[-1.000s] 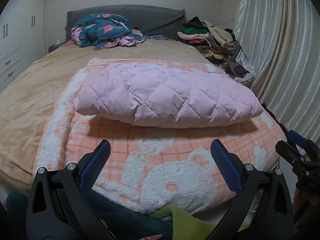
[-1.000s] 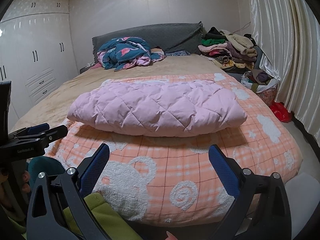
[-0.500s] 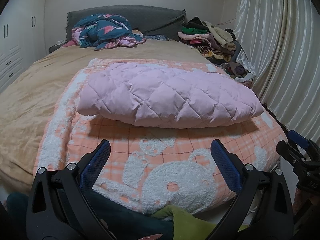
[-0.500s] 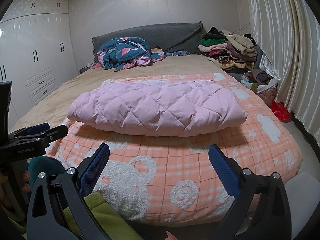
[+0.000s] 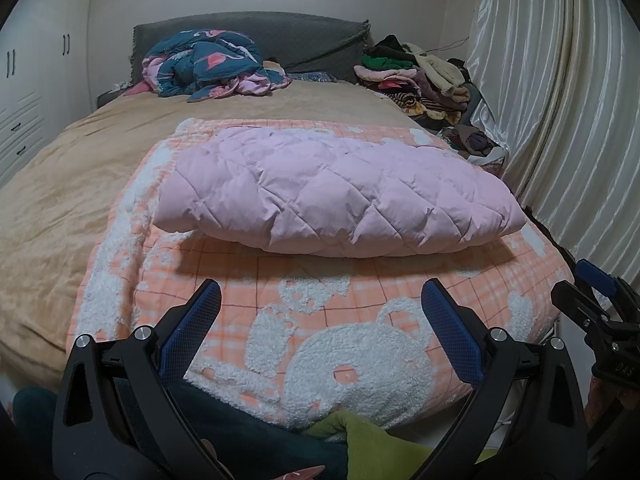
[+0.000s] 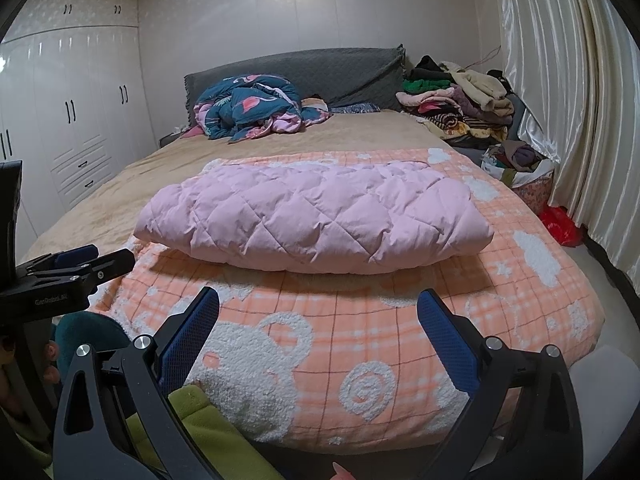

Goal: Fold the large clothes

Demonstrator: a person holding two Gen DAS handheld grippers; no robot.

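A folded pink jacket (image 5: 336, 196) lies mid-frame on the orange blanket (image 5: 360, 304). The left gripper (image 5: 320, 312) and right gripper (image 6: 318, 316), low in frame, gape wide, apparently empty.

Black left claw (image 5: 320, 312) with blue textured pads (image 5: 450, 336), silver screws.

The pink quilted garment (image 5: 336, 192) is puffy, matt cloth with stitched diamonds. Under it, the orange checked blanket (image 5: 372, 280) is fleecy, its white patches nubbly. Behind it, glossy wardrobe doors (image 6: 72, 120); beside it, satiny curtains (image 6: 568, 92).
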